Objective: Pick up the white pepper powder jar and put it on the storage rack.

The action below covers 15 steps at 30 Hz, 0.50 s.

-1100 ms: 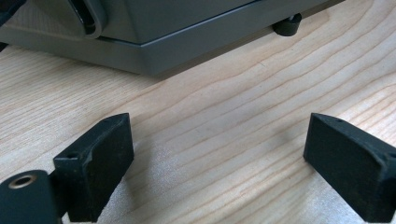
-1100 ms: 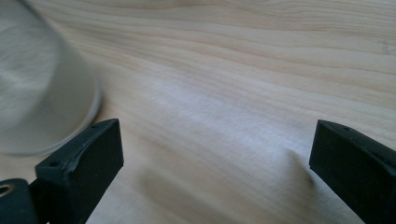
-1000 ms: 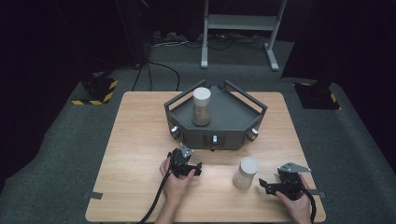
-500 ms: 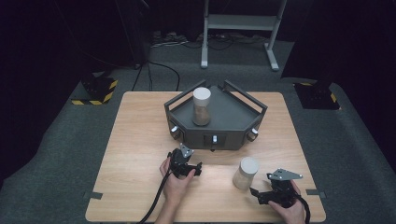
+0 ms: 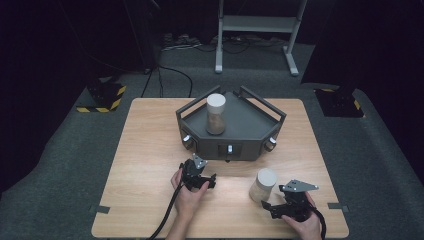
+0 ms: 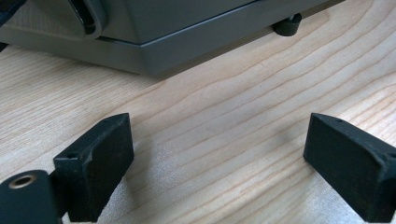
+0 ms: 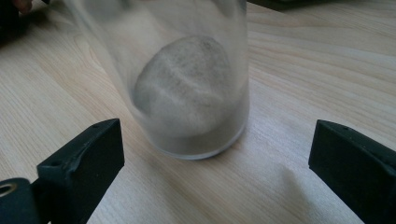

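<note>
Our right gripper (image 5: pixel 266 205) sits low at the near right of the table (image 5: pixel 150 150), its jaws spread wide and gripping nothing. Just ahead of it stands a jar (image 5: pixel 263 184) — upright on the wood, capped in white, with pale sand in its lower part. In the right gripper view the jar (image 7: pixel 187 88) stands ahead of the two black jaws and between their lines; neither pad touches the glass. The glass looks a little blurred there, but we can make out a rounded heap of sand against its wall and a darker band at the base.

Our left gripper (image 5: pixel 202 180) rests near the middle of the table's near half, held in the left hand (image 5: pixel 187 197), with its cable trailing back off the near edge. Its jaws are also released and empty: in the left gripper view we see bare wood grain between them. Close ahead of them is the grey front wall of the tray (image 6: pixel 187 42), standing on a small black foot (image 6: pixel 287 25).

In the high view that tray (image 5: pixel 250 127) is a dark, angular box with rail handles and knobs on its front faces. A second jar (image 5: pixel 216 114) stands upright inside it, left of centre, also white-capped and part filled with sand. The two jars are well apart, the free one near the tray's front right corner.
</note>
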Each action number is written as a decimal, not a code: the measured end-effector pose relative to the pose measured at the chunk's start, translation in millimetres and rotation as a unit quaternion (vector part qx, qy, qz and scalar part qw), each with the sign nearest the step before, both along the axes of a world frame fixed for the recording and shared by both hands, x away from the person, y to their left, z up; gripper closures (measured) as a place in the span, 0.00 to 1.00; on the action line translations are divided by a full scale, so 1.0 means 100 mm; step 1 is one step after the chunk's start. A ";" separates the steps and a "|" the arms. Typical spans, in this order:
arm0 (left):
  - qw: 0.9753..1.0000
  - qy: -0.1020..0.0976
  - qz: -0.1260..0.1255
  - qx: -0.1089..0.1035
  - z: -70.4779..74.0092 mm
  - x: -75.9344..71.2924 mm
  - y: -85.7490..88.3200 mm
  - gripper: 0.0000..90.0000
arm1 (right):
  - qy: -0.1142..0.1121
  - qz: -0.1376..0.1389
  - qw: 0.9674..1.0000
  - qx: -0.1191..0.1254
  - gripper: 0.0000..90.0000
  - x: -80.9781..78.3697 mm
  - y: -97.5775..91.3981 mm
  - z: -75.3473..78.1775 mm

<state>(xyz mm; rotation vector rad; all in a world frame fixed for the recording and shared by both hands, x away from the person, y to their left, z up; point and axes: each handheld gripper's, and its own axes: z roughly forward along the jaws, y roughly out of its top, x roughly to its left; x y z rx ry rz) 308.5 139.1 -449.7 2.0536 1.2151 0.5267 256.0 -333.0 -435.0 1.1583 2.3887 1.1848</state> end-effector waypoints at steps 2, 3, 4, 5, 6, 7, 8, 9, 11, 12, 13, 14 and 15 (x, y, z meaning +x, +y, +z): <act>1.000 0.000 0.000 0.000 0.00 0.00 0.00 0.10 | 0.000 0.003 1.000 0.004 0.03 0.02 0.01 0.00; 1.000 0.000 0.000 0.001 0.00 0.00 0.00 0.10 | 0.001 0.004 1.000 0.010 0.04 0.03 0.02 0.00; 1.000 0.000 0.000 0.000 0.00 0.00 0.00 0.10 | 0.002 0.003 1.000 0.012 0.04 0.04 0.02 0.00; 1.000 0.000 0.000 0.000 0.00 0.00 0.00 0.10 | 0.001 0.003 1.000 0.015 0.04 0.04 0.03 0.00; 1.000 0.000 0.000 0.000 0.00 0.00 0.00 0.10 | 0.001 0.004 1.000 0.018 0.04 0.05 0.03 0.00; 1.000 0.000 0.000 0.000 0.00 0.00 0.00 0.10 | 0.001 0.004 1.000 0.018 0.04 0.05 0.03 0.00; 1.000 0.000 0.000 0.000 0.00 0.00 0.00 0.10 | 0.002 0.005 1.000 0.020 0.04 0.06 0.04 0.00; 1.000 0.000 0.000 0.000 0.00 0.00 0.00 0.10 | 0.000 0.006 1.000 0.018 0.05 0.07 0.07 0.00; 1.000 0.000 0.000 0.000 0.00 0.00 0.00 0.10 | -0.002 0.006 1.000 0.017 0.05 0.08 0.10 0.01; 1.000 0.000 -0.001 -0.001 0.00 0.00 0.00 0.10 | -0.006 0.006 1.000 0.016 0.05 0.08 0.11 0.01; 1.000 -0.001 -0.001 -0.002 0.00 0.00 0.00 0.10 | -0.009 0.006 1.000 0.012 0.05 0.07 0.14 0.02; 1.000 -0.001 -0.001 -0.002 0.00 0.00 0.00 0.10 | -0.013 0.005 1.000 0.012 0.05 0.07 0.15 0.02; 1.000 -0.001 -0.001 -0.002 0.00 0.00 0.00 0.10 | -0.013 0.005 1.000 0.014 0.05 0.08 0.16 0.02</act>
